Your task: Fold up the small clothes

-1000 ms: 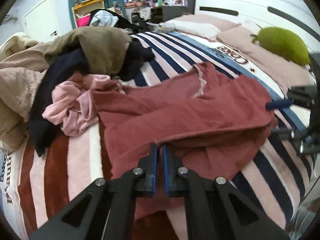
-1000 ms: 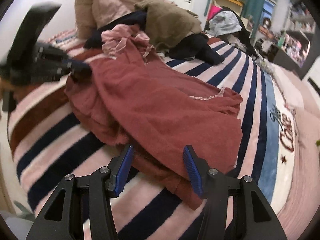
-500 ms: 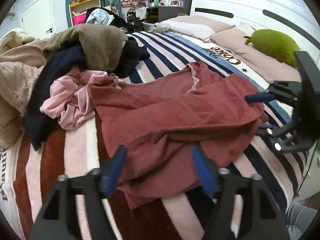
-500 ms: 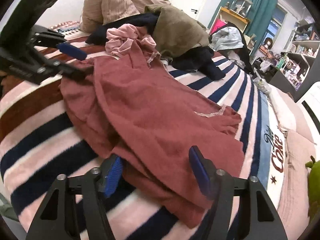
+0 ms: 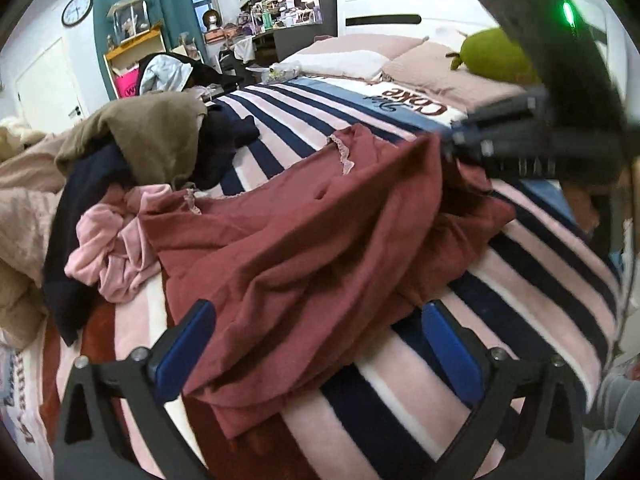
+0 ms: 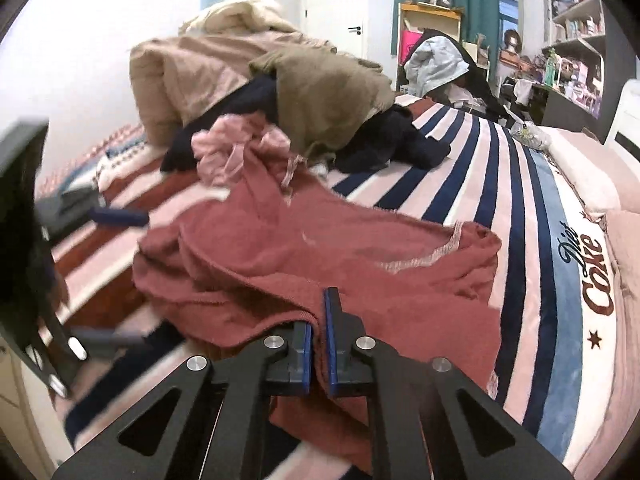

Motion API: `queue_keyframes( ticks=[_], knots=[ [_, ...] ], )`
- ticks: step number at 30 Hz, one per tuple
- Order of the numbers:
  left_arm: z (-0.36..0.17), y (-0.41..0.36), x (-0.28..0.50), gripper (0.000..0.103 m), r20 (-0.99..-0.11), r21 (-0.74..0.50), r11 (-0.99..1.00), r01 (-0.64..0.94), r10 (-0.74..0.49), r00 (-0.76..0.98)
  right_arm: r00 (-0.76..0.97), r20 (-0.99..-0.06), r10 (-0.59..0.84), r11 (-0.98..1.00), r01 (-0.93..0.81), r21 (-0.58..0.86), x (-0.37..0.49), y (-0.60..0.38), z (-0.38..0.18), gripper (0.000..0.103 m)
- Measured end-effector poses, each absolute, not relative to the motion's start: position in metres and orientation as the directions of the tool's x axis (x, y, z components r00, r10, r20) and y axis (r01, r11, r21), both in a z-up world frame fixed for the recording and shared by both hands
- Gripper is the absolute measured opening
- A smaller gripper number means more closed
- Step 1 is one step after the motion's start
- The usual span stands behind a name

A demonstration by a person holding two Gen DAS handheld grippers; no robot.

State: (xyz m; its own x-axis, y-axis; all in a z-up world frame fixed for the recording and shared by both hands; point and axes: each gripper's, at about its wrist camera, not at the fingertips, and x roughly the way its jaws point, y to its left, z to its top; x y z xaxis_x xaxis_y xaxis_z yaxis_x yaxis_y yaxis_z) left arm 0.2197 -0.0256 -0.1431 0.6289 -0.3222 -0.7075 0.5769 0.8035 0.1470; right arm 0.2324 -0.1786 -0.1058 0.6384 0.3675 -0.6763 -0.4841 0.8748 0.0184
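A dark red garment with lace trim (image 5: 320,240) lies crumpled on the striped bed blanket (image 5: 520,280); it also shows in the right wrist view (image 6: 304,264). My left gripper (image 5: 320,344) is open, its blue pads on either side of the garment's near edge, holding nothing. My right gripper (image 6: 319,344) is shut on a fold of the red garment's edge. It shows blurred at the right of the left wrist view (image 5: 448,140), lifting that edge. The left gripper appears blurred at the left of the right wrist view (image 6: 116,276).
A heap of other clothes sits behind: a pink piece (image 5: 108,252), a navy one (image 5: 80,184), an olive one (image 5: 156,132) and beige ones (image 6: 180,76). Pillows (image 5: 432,68) and a green plush (image 5: 492,56) lie at the headboard. Shelves and a door stand beyond.
My left gripper opened and let go of the red garment, then drew back. My right gripper closed on the garment's edge and lifted it.
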Motion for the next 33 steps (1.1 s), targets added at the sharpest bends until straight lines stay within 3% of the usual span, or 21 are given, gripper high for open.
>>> queue_keyframes(
  ticks=[3, 4, 5, 6, 7, 8, 22, 24, 26, 27, 29, 31, 33],
  knots=[
    [-0.144, -0.03, 0.23, 0.101, -0.694, 0.185, 0.819, 0.543, -0.282, 0.663, 0.643, -0.678, 0.356, 0.882, -0.471, 0.017, 0.248, -0.179, -0.095, 0.001],
    [-0.142, -0.029, 0.236, 0.091, -0.688, 0.197, 0.833, 0.517, -0.258, 0.678, 0.648, -0.677, 0.347, 0.885, -0.466, 0.007, 0.255, -0.18, -0.091, 0.001],
    [-0.14, -0.026, 0.244, 0.06, -0.689, 0.19, 0.849, 0.493, -0.242, 0.683, 0.65, -0.678, 0.344, 0.886, -0.464, 0.004, 0.26, -0.18, -0.089, 0.0],
    [-0.139, -0.021, 0.254, 0.04, -0.705, 0.151, 0.861, 0.485, -0.25, 0.664, 0.648, -0.679, 0.344, 0.888, -0.46, 0.01, 0.267, -0.182, -0.087, 0.0],
    [-0.138, -0.014, 0.27, 0.014, -0.732, 0.077, 0.878, 0.473, -0.272, 0.624, 0.641, -0.684, 0.347, 0.892, -0.451, 0.029, 0.278, -0.183, -0.085, 0.0],
    [-0.137, -0.01, 0.279, 0.01, -0.741, 0.045, 0.887, 0.46, -0.279, 0.611, 0.637, -0.686, 0.351, 0.893, -0.448, 0.041, 0.284, -0.186, -0.085, 0.0],
    [-0.13, -0.013, 0.405, 0.009, -0.727, 0.146, 0.948, 0.282, -0.091, 0.68, 0.556, -0.795, 0.242, 0.921, -0.39, 0.008, 0.397, -0.183, -0.118, 0.003],
    [-0.134, -0.016, 0.424, 0.019, -0.74, 0.168, 0.948, 0.271, -0.061, 0.67, 0.539, -0.814, 0.217, 0.928, -0.373, 0.0, 0.408, -0.185, -0.126, 0.01],
    [-0.138, -0.013, 0.435, 0.04, -0.741, 0.192, 0.955, 0.228, -0.012, 0.672, 0.525, -0.827, 0.202, 0.933, -0.359, 0.0, 0.413, -0.189, -0.133, 0.023],
    [-0.139, -0.01, 0.437, 0.044, -0.739, 0.186, 0.959, 0.215, -0.008, 0.674, 0.519, -0.828, 0.21, 0.935, -0.353, 0.016, 0.412, -0.193, -0.134, 0.027],
    [-0.134, 0.001, 0.438, 0.062, -0.731, 0.147, 0.971, 0.19, -0.023, 0.682, 0.523, -0.817, 0.243, 0.935, -0.351, 0.054, 0.409, -0.201, -0.129, 0.04],
    [-0.126, 0.013, 0.432, 0.07, -0.713, 0.118, 0.977, 0.177, -0.041, 0.7, 0.533, -0.794, 0.293, 0.927, -0.362, 0.099, 0.398, -0.215, -0.117, 0.053],
    [-0.114, 0.026, 0.418, 0.071, -0.696, 0.085, 0.979, 0.183, -0.073, 0.714, 0.538, -0.779, 0.321, 0.915, -0.389, 0.109, 0.384, -0.223, -0.107, 0.056]
  ],
)
